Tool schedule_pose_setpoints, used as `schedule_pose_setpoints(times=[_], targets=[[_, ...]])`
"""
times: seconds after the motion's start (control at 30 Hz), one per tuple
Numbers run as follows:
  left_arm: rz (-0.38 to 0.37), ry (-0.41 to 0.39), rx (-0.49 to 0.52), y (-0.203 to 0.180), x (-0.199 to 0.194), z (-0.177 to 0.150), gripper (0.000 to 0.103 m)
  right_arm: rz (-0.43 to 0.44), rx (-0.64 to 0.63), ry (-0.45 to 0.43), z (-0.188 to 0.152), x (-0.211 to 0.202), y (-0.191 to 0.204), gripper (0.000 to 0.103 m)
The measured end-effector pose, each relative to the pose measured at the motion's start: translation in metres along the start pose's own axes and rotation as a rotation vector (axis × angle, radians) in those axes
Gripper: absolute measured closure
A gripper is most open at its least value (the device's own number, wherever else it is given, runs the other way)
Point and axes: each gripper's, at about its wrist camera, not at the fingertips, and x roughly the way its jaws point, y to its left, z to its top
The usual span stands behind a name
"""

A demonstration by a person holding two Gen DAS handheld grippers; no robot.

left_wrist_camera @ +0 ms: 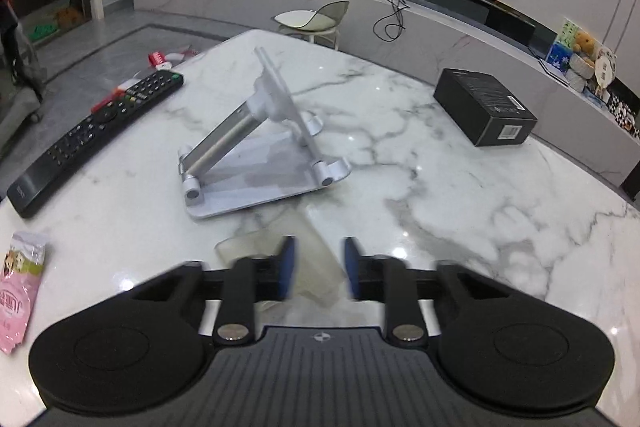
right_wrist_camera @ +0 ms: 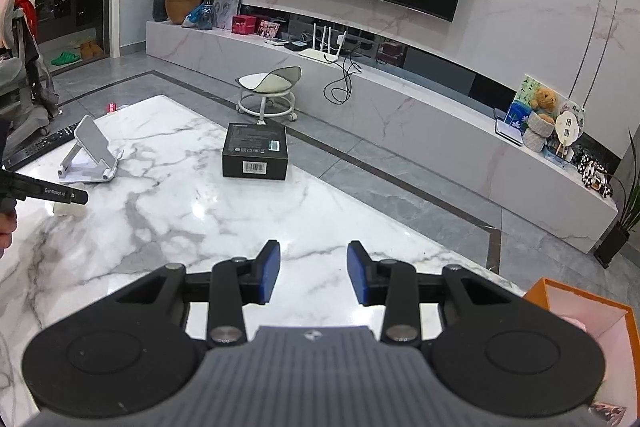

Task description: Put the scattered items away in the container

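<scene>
My left gripper (left_wrist_camera: 319, 267) hovers low over the marble table (left_wrist_camera: 440, 211), its blue pads blurred and apart. A translucent, flat plastic case (left_wrist_camera: 312, 247) lies under and between them; its left part runs behind the left pad, and no firm press shows. Beyond it stand a silver phone stand (left_wrist_camera: 256, 147), a black remote (left_wrist_camera: 96, 135) and a black box (left_wrist_camera: 484, 107). A pink packet (left_wrist_camera: 20, 287) lies at the left edge. My right gripper (right_wrist_camera: 313, 273) stands open with nothing in it. An orange box (right_wrist_camera: 560, 301) is at its lower right.
A red-and-white tube (left_wrist_camera: 160, 59) lies at the table's far left corner. On the floor beyond the table stands a small wheeled stool (right_wrist_camera: 268, 91), with a long TV bench (right_wrist_camera: 400, 95) behind it. The table's right edge (right_wrist_camera: 460, 251) runs close to my right gripper.
</scene>
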Motion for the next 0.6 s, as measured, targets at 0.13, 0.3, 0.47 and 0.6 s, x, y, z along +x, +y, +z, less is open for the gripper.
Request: schedule_pose_setpoints(times=[0.13, 0.3, 0.47, 0.6], targets=[[-0.063, -0.021, -0.04, 0.007, -0.011, 0.004, 0.096, 0.007, 0.002, 0.008, -0.003, 0.002, 0.001, 0.063], [-0.224, -0.061, -0.128, 0.012, -0.032, 0.014, 0.097, 0.037, -0.004, 0.03, -0.007, 0.011, 0.012, 0.063], [-0.295, -0.031, -0.188, 0.013, -0.027, 0.011, 0.097, 0.103, -0.021, 0.052, -0.009, 0.028, 0.042, 0.063], [-0.37, -0.028, -0.233, 0.011, -0.029, 0.012, 0.097, 0.241, -0.02, 0.045, -0.009, 0.052, 0.085, 0.063]])
